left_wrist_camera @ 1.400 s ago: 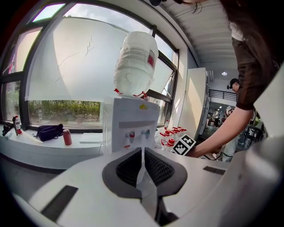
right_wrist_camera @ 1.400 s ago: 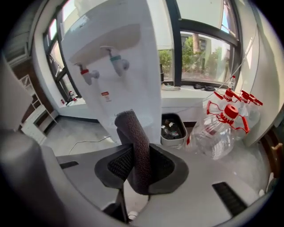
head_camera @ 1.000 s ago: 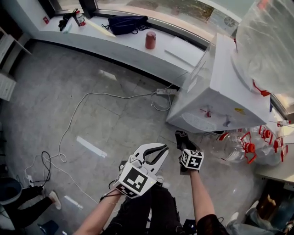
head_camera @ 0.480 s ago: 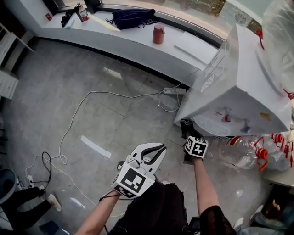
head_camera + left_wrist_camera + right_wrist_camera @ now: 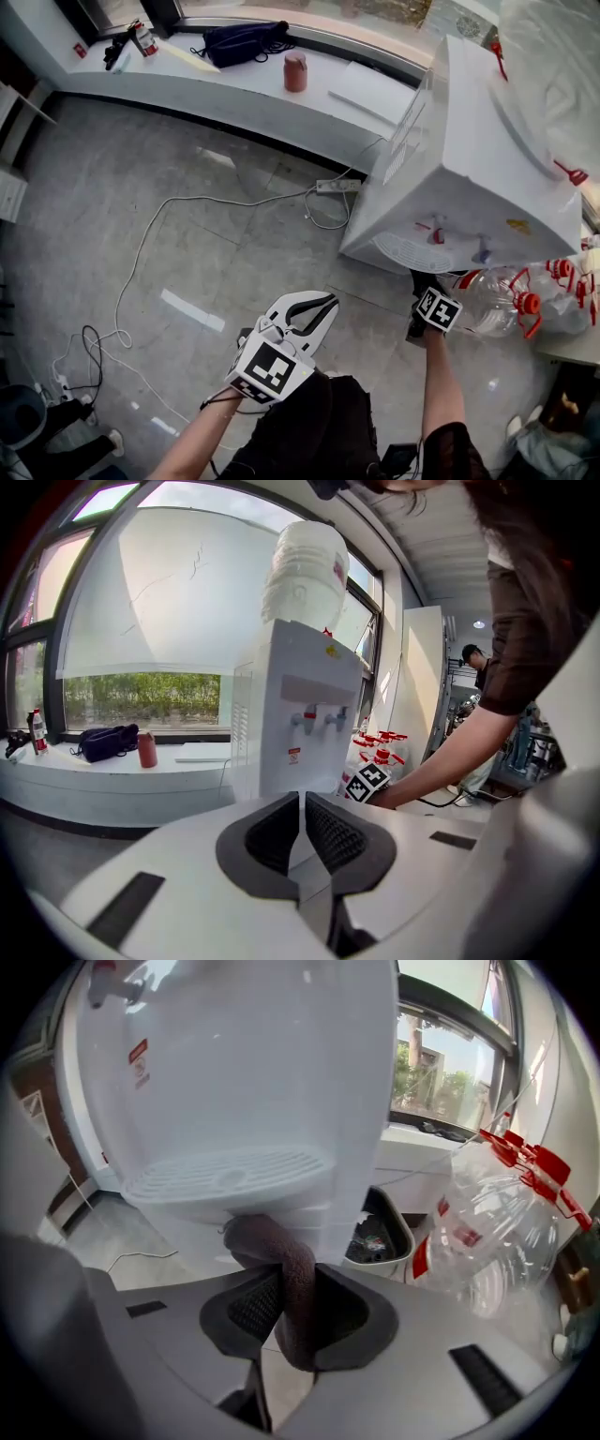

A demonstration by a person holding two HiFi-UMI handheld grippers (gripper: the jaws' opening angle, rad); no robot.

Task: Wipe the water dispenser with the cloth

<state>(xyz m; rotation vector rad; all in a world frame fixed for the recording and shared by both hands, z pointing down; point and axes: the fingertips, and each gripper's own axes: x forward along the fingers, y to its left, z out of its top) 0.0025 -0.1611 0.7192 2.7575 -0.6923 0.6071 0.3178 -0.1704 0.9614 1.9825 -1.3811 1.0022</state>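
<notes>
The white water dispenser [image 5: 469,159] stands at the right with a large bottle on top. My right gripper [image 5: 424,281] is low at its front, just under the drip tray [image 5: 412,251]. In the right gripper view the gripper [image 5: 286,1288] is shut on a dark grey-brown cloth [image 5: 281,1265], whose upper end touches the dispenser's base below the ribbed drip tray [image 5: 225,1180]. My left gripper [image 5: 319,307] hangs over the floor, well left of the dispenser, shut on nothing. In the left gripper view its jaws [image 5: 300,808] point toward the dispenser [image 5: 295,705].
Several empty bottles with red caps [image 5: 511,300] lie right of the dispenser. A power strip [image 5: 337,187] and a white cable [image 5: 141,253] lie on the grey floor. The window ledge [image 5: 234,84] holds a dark bag [image 5: 239,42] and a red jar [image 5: 295,71].
My right gripper has moved right and in toward the dispenser's base, bringing the cloth against it. The left gripper has stayed about where it was.
</notes>
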